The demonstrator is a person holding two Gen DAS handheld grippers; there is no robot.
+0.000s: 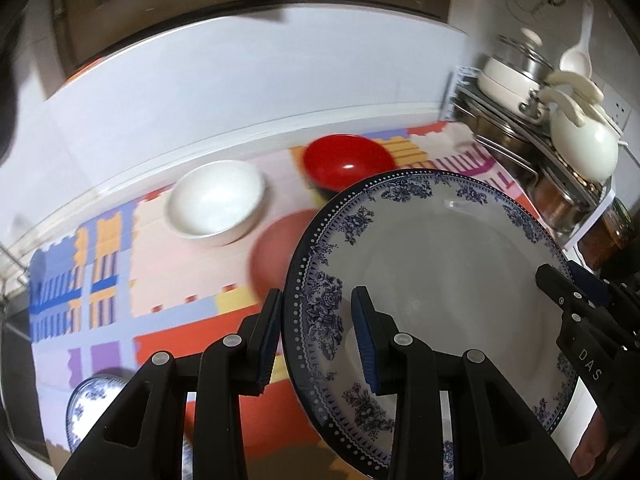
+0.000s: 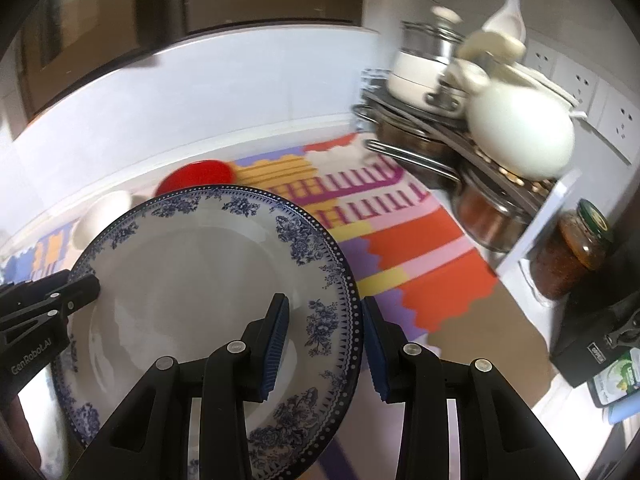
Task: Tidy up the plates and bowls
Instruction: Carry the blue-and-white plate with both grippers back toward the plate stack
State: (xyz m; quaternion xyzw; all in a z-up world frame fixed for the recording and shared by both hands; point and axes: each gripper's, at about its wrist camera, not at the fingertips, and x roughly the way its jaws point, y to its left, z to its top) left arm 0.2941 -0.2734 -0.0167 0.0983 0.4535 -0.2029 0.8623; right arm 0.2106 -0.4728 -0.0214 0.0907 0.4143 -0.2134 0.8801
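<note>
Holding the plate (image 1: 432, 264) between them, both grippers are clamped on opposite edges of its rim: the left gripper (image 1: 318, 336) straddles the patterned border with one pad under the rim and one on the upper face, and the right gripper (image 2: 326, 344) does the same on the far side, one finger over the well and one outside the edge. The plate is off the mat (image 1: 168, 280), tilted, raised above it and hiding part of a pinkish dish (image 1: 272, 260) that sits behind its left edge. Relative to the plate, the white bowl (image 1: 216, 202) stands beyond it to the left, the red bowl (image 1: 346, 162) just beyond its far rim, a second blue-and-white plate (image 1: 94, 404) lies low to its left near the mat's front edge, and the pot rack (image 2: 432, 136) rises beyond it to the right. The plate looks like glazed ceramic, so I judge it stiff, fairly heavy for its width, smooth enough to slide in the pads, and liable to chip or break if dropped or knocked on the bowls. The rim is the sensible hold: it gives the pads a thin, flat lip, and two grips opposite each other should keep the weight balanced and stop it swinging. A single grip at one edge would leave the plate levering hard against the pads. It should be set down level and gently, clear of both bowls.
</note>
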